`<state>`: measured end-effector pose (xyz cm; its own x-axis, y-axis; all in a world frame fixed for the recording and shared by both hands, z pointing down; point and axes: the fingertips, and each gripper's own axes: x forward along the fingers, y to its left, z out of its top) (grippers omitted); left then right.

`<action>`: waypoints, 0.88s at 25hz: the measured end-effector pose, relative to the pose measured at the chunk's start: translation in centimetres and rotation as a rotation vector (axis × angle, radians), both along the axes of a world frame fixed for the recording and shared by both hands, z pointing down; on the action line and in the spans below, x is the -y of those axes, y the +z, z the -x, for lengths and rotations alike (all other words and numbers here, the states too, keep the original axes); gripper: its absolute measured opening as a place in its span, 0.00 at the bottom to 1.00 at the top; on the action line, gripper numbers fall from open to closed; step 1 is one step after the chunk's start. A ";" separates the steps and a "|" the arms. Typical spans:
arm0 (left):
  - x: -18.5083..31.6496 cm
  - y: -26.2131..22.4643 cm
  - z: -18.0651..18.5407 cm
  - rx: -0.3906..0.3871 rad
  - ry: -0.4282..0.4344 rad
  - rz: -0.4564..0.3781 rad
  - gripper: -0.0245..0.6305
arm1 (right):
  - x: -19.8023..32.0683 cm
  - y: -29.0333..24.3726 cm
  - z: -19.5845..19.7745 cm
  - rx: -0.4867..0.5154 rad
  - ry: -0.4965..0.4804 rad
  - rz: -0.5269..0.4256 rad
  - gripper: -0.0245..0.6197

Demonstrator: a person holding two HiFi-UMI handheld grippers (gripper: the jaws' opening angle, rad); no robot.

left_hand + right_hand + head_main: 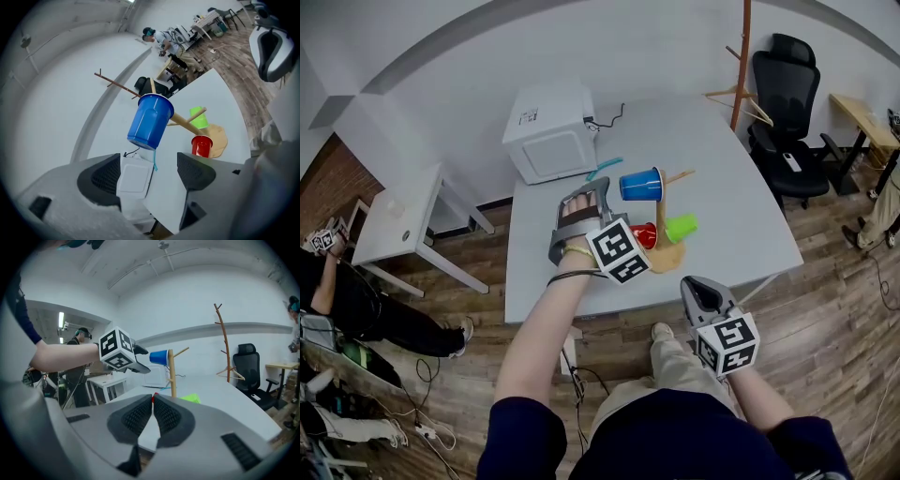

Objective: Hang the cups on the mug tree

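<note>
A wooden mug tree (pixel 667 251) stands on the grey table (pixel 741 216). A blue cup (pixel 640 184) hangs on an upper peg, with a red cup (pixel 645 234) and a green cup (pixel 681 227) lower down. My left gripper (pixel 584 194) is just left of the blue cup, open and empty. Its own view shows the blue cup (pixel 151 121) beyond the left gripper (pixel 147 168), apart from the pads, plus the red cup (pixel 201 145) and green cup (pixel 199 117). My right gripper (pixel 698 286) hovers at the table's near edge, shut, holding nothing. The right gripper (pixel 153 404) faces the tree (pixel 172 373).
A white boxy appliance (pixel 551 131) sits at the table's far left corner, a teal object (pixel 604 169) beside it. A wooden coat stand (pixel 739 66) and black office chair (pixel 787 112) are behind right. A white side table (pixel 403 220) and a seated person (pixel 337 281) are at left.
</note>
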<state>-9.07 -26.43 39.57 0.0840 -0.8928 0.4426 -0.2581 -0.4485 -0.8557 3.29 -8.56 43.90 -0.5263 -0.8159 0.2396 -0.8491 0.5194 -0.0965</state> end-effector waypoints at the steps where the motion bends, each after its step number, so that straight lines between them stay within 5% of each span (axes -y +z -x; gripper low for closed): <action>1: -0.2 0.1 0.2 -0.029 -0.006 0.010 0.59 | 0.0 -0.1 0.1 -0.001 -0.004 0.000 0.09; 11: -2.9 1.2 1.0 -0.415 -0.029 0.104 0.57 | 0.1 0.1 1.2 -0.008 -0.030 0.001 0.09; 14: -3.4 0.3 1.5 -0.558 -0.064 0.057 0.22 | 0.2 -0.1 1.5 -0.007 -0.038 -0.002 0.09; 22: -6.0 0.1 1.7 -0.815 -0.072 0.071 0.07 | 0.6 -0.5 1.8 -0.008 -0.056 -0.011 0.09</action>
<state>-10.78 -20.41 39.64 0.3469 -0.8804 0.3234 -0.8166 -0.4531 -0.3575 1.48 -9.13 43.36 -0.5691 -0.7880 0.2349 -0.8195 0.5670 -0.0834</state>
